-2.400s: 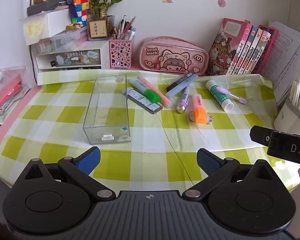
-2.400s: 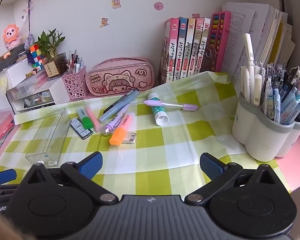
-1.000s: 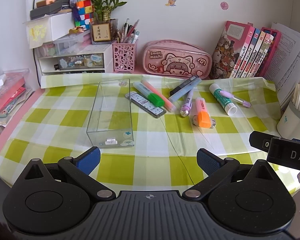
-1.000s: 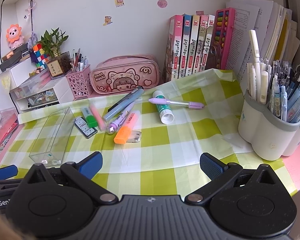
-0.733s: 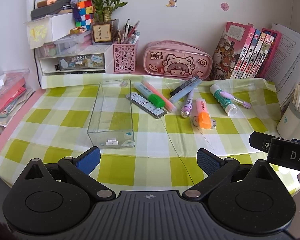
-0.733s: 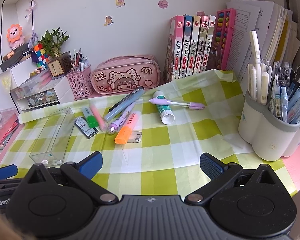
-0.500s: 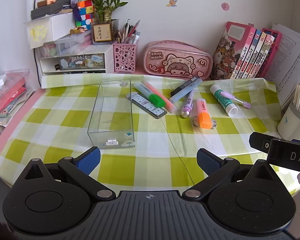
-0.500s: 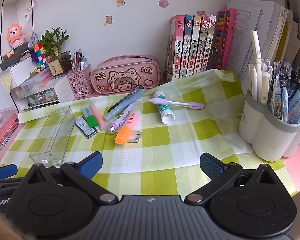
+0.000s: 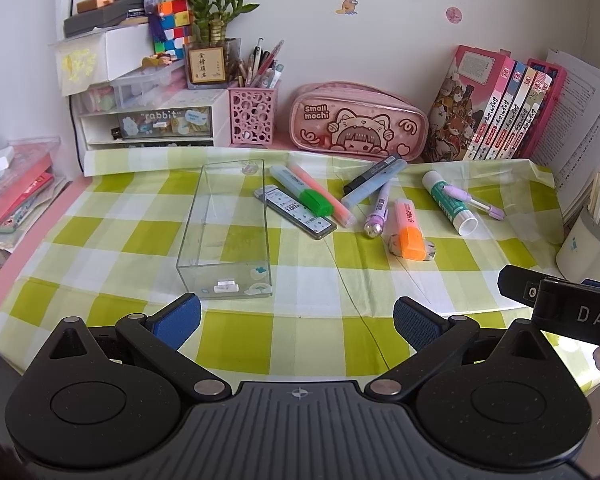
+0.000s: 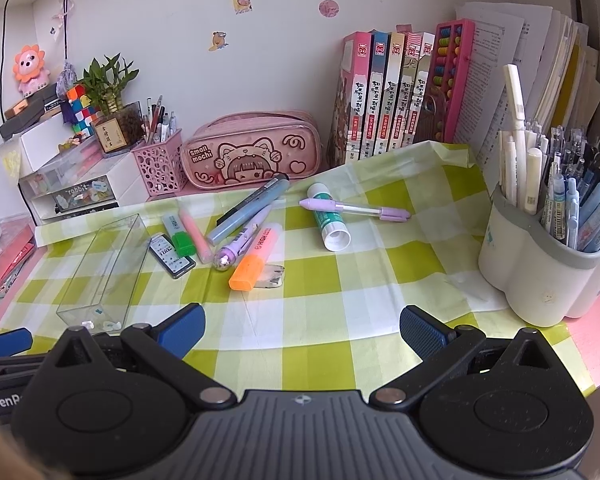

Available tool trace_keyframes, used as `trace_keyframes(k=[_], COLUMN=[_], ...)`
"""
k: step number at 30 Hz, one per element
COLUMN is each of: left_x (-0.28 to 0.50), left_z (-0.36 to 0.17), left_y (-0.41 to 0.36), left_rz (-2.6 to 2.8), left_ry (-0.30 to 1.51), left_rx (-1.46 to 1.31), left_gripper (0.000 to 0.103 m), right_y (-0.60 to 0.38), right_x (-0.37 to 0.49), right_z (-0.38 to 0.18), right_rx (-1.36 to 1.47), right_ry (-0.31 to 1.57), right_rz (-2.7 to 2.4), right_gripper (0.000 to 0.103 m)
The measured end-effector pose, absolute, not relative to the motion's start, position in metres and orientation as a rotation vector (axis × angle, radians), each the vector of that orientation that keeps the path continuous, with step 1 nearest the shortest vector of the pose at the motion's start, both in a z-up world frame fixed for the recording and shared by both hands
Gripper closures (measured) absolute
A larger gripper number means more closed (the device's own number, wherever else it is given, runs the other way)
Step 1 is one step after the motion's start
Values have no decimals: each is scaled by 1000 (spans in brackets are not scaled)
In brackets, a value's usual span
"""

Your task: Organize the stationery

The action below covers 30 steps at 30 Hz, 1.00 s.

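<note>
The orange highlighter (image 10: 256, 260) lies on the checked cloth (image 10: 372, 280) amid the loose pens, its long axis running away and slightly rightward, cap nearest. It sits ahead-left of the right gripper (image 10: 302, 326), the nearer one; the left gripper (image 9: 296, 312) faces the empty clear box (image 9: 228, 232). Both are spread wide, holding nothing. Only the right view shows the pen pot (image 10: 540, 272) whole.

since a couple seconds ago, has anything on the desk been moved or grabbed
Nothing was taken hold of or let go. Both views shifted a little, so the grippers drifted slightly, but the left gripper and right gripper are open and empty as before. The clear box, orange highlighter, glue stick and other pens lie where they were on the checked cloth.
</note>
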<state>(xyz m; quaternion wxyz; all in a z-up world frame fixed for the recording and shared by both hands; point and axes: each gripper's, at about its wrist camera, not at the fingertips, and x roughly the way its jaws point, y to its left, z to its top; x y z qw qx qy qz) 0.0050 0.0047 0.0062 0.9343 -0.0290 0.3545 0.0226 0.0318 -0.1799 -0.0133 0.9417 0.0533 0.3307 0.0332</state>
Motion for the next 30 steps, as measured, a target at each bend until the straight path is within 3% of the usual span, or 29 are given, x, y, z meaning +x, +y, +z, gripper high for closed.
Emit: trace_keyframes(k=[23,30], left_x=[17,40], left_z=[-8,-32], left_y=[34,55], left_rz=[110,133], left_ry=[722,726], left_rx=[-89,-54], left_gripper=[5,5], right_y=[-168,-161], right_x=[53,67], right_z=[-23,-32], right_rx=[105,86], right_ry=[707,629], right_rz=[88,131], right_gripper=[0,0])
